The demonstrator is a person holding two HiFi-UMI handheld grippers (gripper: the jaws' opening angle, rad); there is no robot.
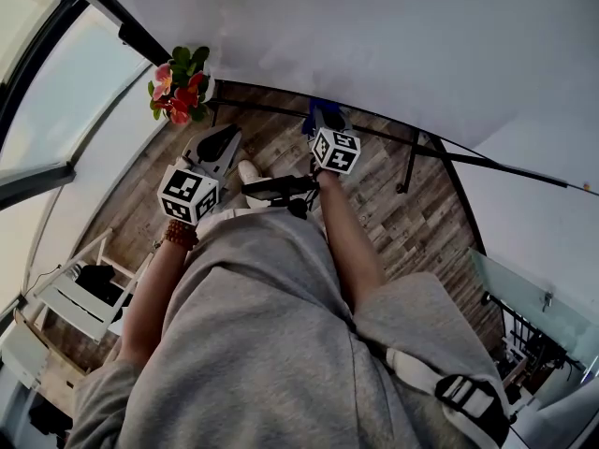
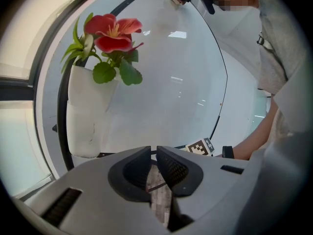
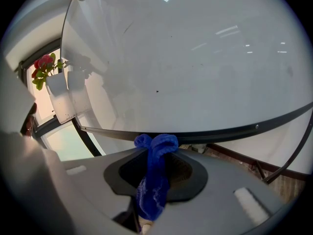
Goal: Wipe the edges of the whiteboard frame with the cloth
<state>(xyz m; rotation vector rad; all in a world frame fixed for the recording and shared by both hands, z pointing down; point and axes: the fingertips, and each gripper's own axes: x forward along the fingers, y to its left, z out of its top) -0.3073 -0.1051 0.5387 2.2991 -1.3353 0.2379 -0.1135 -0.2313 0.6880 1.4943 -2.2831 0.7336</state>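
Observation:
The whiteboard (image 1: pixel 393 36) fills the top of the head view, its black bottom frame edge (image 1: pixel 374 131) running left to right. My right gripper (image 1: pixel 327 129) is shut on a blue cloth (image 1: pixel 322 115), held right at that edge. In the right gripper view the cloth (image 3: pixel 156 148) bunches between the jaws, its top just touching the black frame strip (image 3: pixel 225 130). My left gripper (image 1: pixel 223 144) hangs lower left of the board. In the left gripper view this gripper (image 2: pixel 152 153) has its jaws together with nothing between them; only floor shows behind.
A white pot of red flowers (image 1: pixel 180 88) hangs at the board's left corner, also the flowers (image 2: pixel 112 33) and pot (image 3: pixel 57 89). Black stand legs (image 1: pixel 409 162) cross the wooden floor (image 1: pixel 421 223). A white rack (image 1: pixel 70 297) stands left and a glass table (image 1: pixel 524 297) right.

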